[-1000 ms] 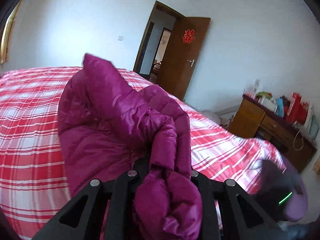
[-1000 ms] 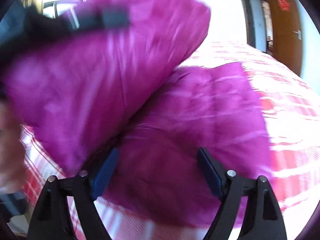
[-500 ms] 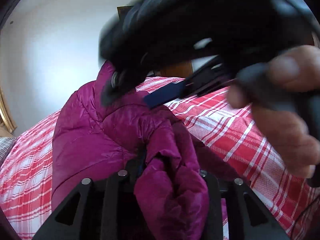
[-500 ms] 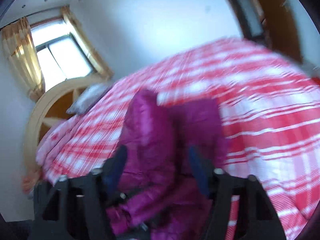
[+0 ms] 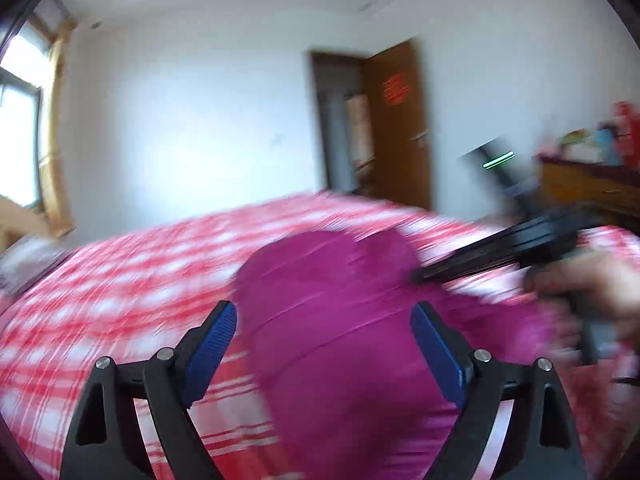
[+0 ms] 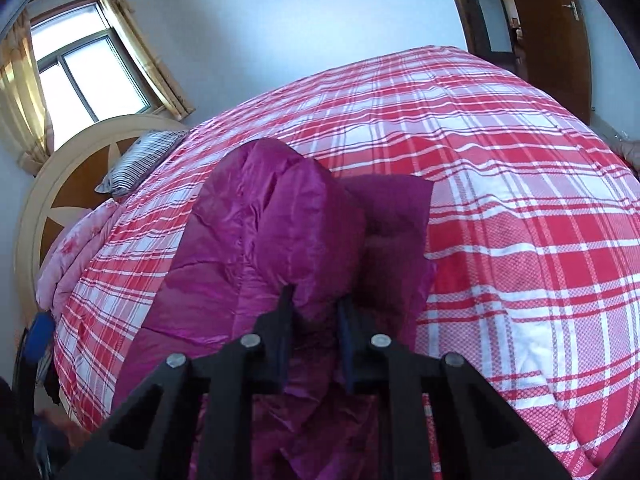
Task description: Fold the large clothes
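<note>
The left gripper [image 5: 322, 338] points slightly downward, its blue-padded fingers [image 5: 210, 344] standing far apart and the jaws opening; purple fabric lies between them, but the pads do not press on it. The right gripper [image 6: 316, 334] tilts more steeply down, its jaws closing, the narrow gap pinching a fold of purple fabric. In the left wrist view, the right hand [image 5: 588, 288] grips its handle at the right edge, blurred.
</note>
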`<action>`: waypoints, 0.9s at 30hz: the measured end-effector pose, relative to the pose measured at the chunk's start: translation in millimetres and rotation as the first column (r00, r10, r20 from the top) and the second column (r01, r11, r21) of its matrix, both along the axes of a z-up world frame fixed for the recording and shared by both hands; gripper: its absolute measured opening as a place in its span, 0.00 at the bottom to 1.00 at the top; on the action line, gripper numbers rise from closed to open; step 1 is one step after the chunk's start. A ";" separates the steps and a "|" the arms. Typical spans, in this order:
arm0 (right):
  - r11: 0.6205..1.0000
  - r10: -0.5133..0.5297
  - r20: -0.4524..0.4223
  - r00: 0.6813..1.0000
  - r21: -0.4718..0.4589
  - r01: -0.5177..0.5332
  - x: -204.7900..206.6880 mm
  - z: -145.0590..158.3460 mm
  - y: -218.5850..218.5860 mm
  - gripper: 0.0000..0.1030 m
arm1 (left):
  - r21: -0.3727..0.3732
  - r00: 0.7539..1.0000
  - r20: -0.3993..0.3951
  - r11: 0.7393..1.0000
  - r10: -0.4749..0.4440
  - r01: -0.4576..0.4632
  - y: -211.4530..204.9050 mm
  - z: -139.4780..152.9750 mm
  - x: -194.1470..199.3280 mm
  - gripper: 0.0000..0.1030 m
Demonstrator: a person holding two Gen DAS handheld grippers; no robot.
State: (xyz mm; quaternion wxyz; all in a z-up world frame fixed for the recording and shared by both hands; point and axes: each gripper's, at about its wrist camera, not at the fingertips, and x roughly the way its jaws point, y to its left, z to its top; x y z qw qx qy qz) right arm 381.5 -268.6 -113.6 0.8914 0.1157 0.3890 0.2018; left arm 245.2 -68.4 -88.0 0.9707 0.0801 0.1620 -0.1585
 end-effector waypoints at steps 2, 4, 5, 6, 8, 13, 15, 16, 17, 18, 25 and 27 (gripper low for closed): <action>1.000 -0.025 -0.008 1.000 0.000 0.025 -0.1 0.5 -2.9 0.23 | 0.020 0.994 -0.103 0.999 0.033 -0.031 0.2 -20.5 26.5 0.87; 0.997 -0.075 -0.011 0.997 0.003 0.075 -4.8 5.9 -5.7 0.25 | -0.033 0.989 -0.147 0.999 0.013 -0.018 -2.1 -37.1 37.2 0.87; 0.994 -0.105 -0.004 0.994 0.003 0.105 -9.1 12.8 -5.7 0.28 | -0.049 0.987 -0.161 0.999 0.006 -0.014 -6.6 -40.7 40.0 0.87; 0.990 -0.138 0.007 0.990 -0.007 0.139 -14.2 21.2 -4.4 0.28 | -0.043 0.985 -0.170 0.999 0.005 -0.013 -14.6 -41.3 42.2 0.87; 0.979 -0.205 0.052 0.977 -0.010 0.206 -27.2 44.9 -0.4 0.28 | -0.027 0.987 -0.158 1.000 0.006 -0.010 -23.6 -38.7 39.8 0.87; 0.980 -0.179 0.143 0.973 0.117 0.163 -40.8 92.0 28.4 0.38 | -0.013 0.988 -0.151 1.000 -0.013 0.011 -36.6 -42.9 40.5 0.87; 0.974 -0.125 0.161 0.979 0.209 0.090 -31.6 90.7 40.3 0.41 | -0.029 0.987 -0.162 0.999 -0.019 0.014 -36.4 -42.8 42.0 0.87; 0.965 -0.095 0.145 0.985 0.257 0.055 -21.4 84.3 44.7 0.43 | -0.028 0.987 -0.160 1.000 -0.017 0.013 -33.4 -42.5 42.1 0.87; 0.955 -0.064 0.110 0.992 0.296 0.028 -7.5 73.6 48.3 0.43 | -0.024 0.987 -0.158 1.000 -0.014 0.010 -31.0 -41.5 40.0 0.87; 0.948 -0.061 0.091 0.994 0.317 0.030 2.6 63.8 48.7 0.43 | -0.022 0.988 -0.157 1.000 -0.007 0.004 -26.7 -39.3 40.2 0.87; 0.952 -0.185 0.013 0.983 0.251 0.175 25.9 14.7 24.5 0.42 | -0.035 0.983 -0.130 0.990 0.129 -0.135 -3.4 -9.8 65.8 0.87; 0.959 -0.211 0.022 0.977 0.200 0.202 25.1 11.4 22.6 0.42 | -0.014 0.977 -0.135 0.986 0.165 -0.168 -10.6 -0.2 82.9 0.87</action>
